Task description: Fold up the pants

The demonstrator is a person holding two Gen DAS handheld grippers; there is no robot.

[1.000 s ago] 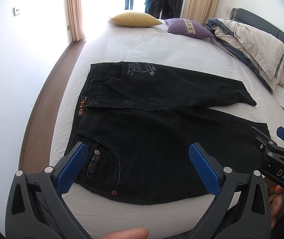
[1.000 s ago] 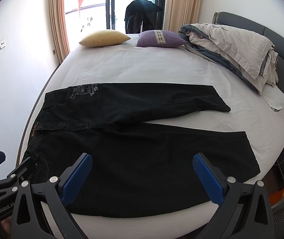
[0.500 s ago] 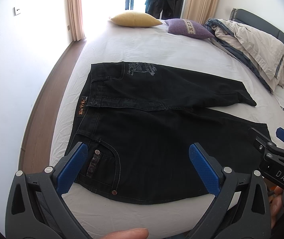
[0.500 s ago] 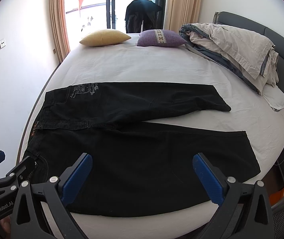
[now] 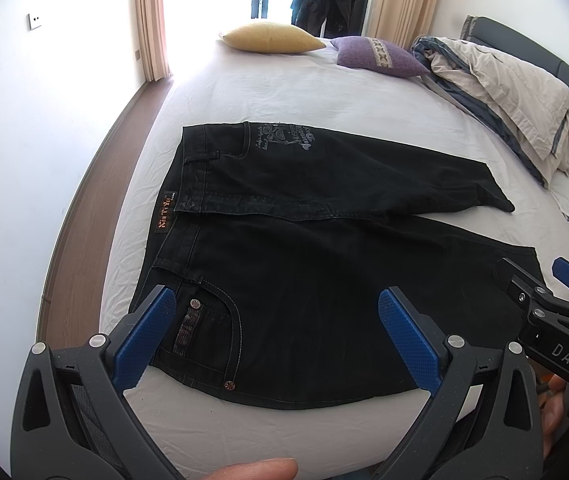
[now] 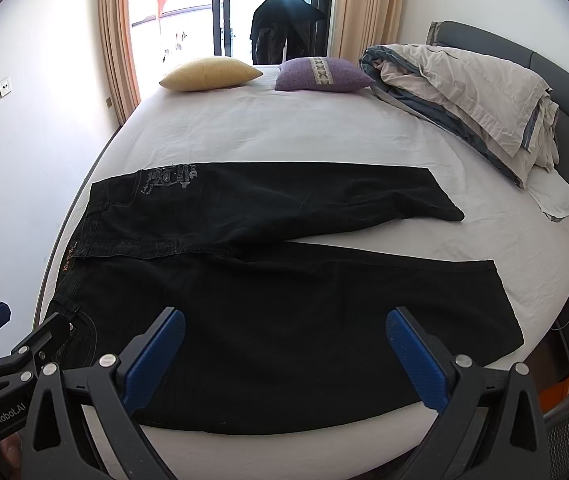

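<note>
Black jeans (image 5: 304,264) (image 6: 268,300) lie flat on the white bed (image 5: 284,88), waistband to the left, both legs stretched to the right and slightly spread. My left gripper (image 5: 276,332) hovers open above the near hip pocket and thigh, nothing between its blue pads. My right gripper (image 6: 284,356) hangs open over the near leg's middle, holding nothing. Each gripper shows at the edge of the other's view: the right gripper (image 5: 540,280) at the leg hem side, the left gripper (image 6: 24,324) by the pocket.
A yellow pillow (image 5: 272,36) and a purple pillow (image 5: 380,56) lie at the far end of the bed. A crumpled duvet (image 6: 468,92) is heaped along the grey headboard (image 6: 564,76) on the right. The wooden floor (image 5: 84,216) and white wall run along the left.
</note>
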